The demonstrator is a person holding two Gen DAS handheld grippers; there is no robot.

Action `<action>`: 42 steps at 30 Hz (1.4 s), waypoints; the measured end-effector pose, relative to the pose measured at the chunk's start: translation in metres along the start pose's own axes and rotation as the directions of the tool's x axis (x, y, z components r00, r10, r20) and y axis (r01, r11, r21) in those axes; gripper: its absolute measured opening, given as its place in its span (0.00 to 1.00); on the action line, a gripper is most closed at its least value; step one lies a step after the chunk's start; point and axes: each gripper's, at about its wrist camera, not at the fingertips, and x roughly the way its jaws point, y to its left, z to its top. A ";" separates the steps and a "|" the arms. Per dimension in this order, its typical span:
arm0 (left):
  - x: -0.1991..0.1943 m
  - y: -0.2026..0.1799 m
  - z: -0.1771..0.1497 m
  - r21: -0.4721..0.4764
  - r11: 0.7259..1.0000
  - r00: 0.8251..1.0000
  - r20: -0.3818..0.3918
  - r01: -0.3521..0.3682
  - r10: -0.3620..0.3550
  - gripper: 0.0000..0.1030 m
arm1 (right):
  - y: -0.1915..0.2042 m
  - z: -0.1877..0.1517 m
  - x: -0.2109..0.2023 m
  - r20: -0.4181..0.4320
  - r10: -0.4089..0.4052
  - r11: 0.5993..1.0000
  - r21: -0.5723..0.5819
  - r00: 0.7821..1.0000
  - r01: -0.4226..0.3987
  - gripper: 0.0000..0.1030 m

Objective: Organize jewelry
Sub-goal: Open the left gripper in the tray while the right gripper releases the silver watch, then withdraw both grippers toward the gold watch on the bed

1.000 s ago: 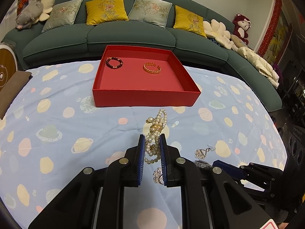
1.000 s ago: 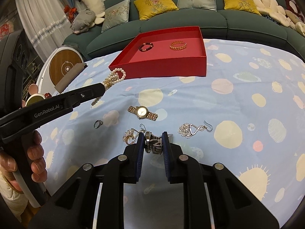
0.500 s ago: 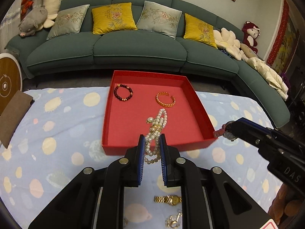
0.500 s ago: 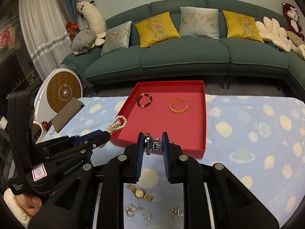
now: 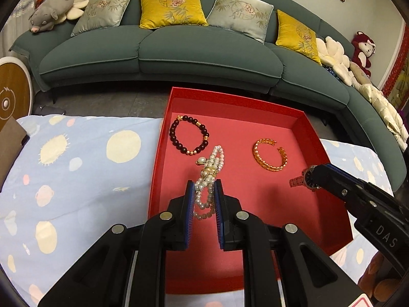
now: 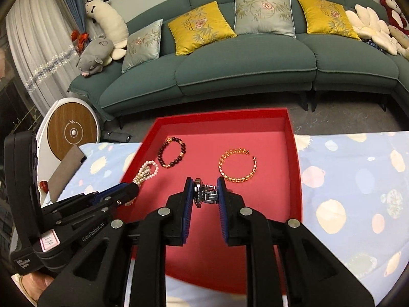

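Left wrist view: left gripper (image 5: 203,188) clamped on pearl bracelet (image 5: 208,179) over red tray (image 5: 310,133); right gripper (image 6: 204,188) gripping watch (image 6: 204,193) over same tray.

Both grippers are matte black plastic: the left gripper (image 5: 203,189) and the right gripper (image 6: 204,188) each carry ribbed blue pads on the inner faces of their fingers (image 5: 189,204) and round silver screw heads along the angular, cut-out arms. At the lower left of the right wrist view, the left one's side bears white "GenRobot.AI" lettering and a small pink-edged label; at the lower right of the left wrist view, the right one's body reads "DAS".
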 end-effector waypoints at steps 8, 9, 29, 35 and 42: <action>0.012 0.008 0.001 -0.068 0.998 1.000 0.008 -0.008 0.008 0.34 | -0.024 -0.009 0.022 -0.009 -0.014 1.000 0.014 1.000 0.014 0.20; 0.007 0.008 0.002 -0.061 0.998 1.000 0.013 -0.018 0.019 0.34 | -0.026 -0.006 0.018 0.000 -0.018 1.000 0.019 1.000 0.018 0.20; -0.153 -0.003 -0.097 0.063 0.991 0.992 0.059 -0.116 0.113 0.58 | -0.012 -0.071 -0.181 0.123 -0.036 0.994 0.107 0.992 0.023 0.47; -0.155 0.010 -0.147 0.019 0.995 0.995 -0.008 -0.095 0.095 0.58 | 0.003 -0.129 -0.178 0.032 -0.041 0.998 0.057 0.999 0.039 0.48; -0.140 0.013 -0.178 0.046 0.995 0.995 -0.035 -0.089 0.090 0.58 | -0.003 -0.184 -0.147 -0.093 -0.083 0.996 0.025 0.992 0.086 0.48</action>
